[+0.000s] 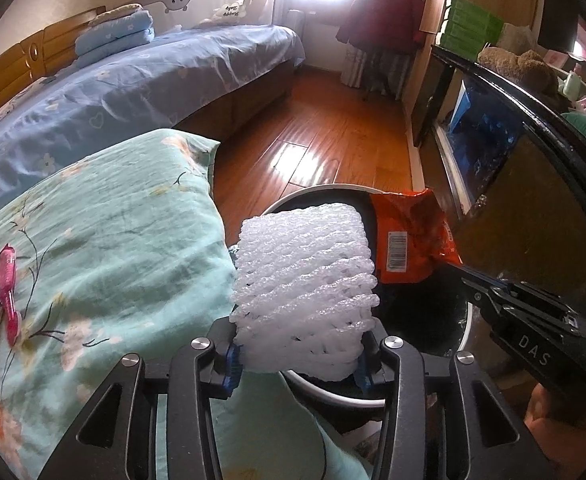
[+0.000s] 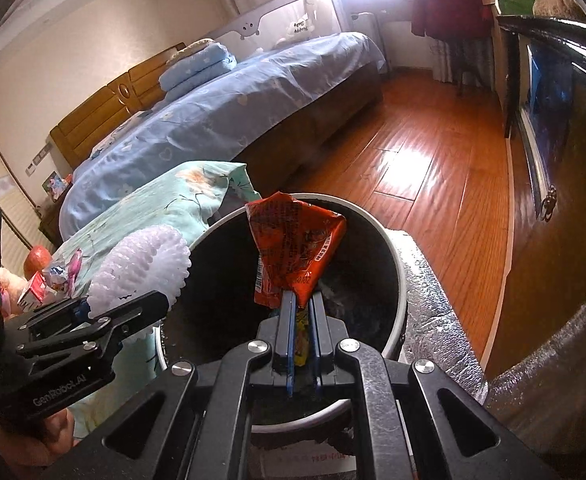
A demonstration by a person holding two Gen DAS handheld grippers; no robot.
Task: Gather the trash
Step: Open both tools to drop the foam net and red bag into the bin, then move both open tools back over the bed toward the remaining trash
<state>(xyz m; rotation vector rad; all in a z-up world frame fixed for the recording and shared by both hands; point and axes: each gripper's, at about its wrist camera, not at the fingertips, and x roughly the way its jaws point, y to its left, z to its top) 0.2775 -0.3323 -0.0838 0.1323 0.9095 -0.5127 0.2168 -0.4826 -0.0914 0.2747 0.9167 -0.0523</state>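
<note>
Both tongs loaded over the bin (image 2: 397, 264).
Left tongs (image 1: 299, 360) gripped one foam net (image 1: 305, 280); right tongs (image 2: 303, 304) clenched one orange wrapper (image 2: 297, 248).

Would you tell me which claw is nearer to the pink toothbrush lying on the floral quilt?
Left. The left claw, holding the white foam net, sits beside the quilt bearing the toothbrush; the right claw, gripping the orange wrapper, is over the bin, farther away.

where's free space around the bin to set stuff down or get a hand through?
Free: the wood floor between the blue bed and the dark cabinet, beyond the bin. Crowded: the bin mouth, with foam net and orange wrapper over it; floral bedding presses its left rim.
</note>
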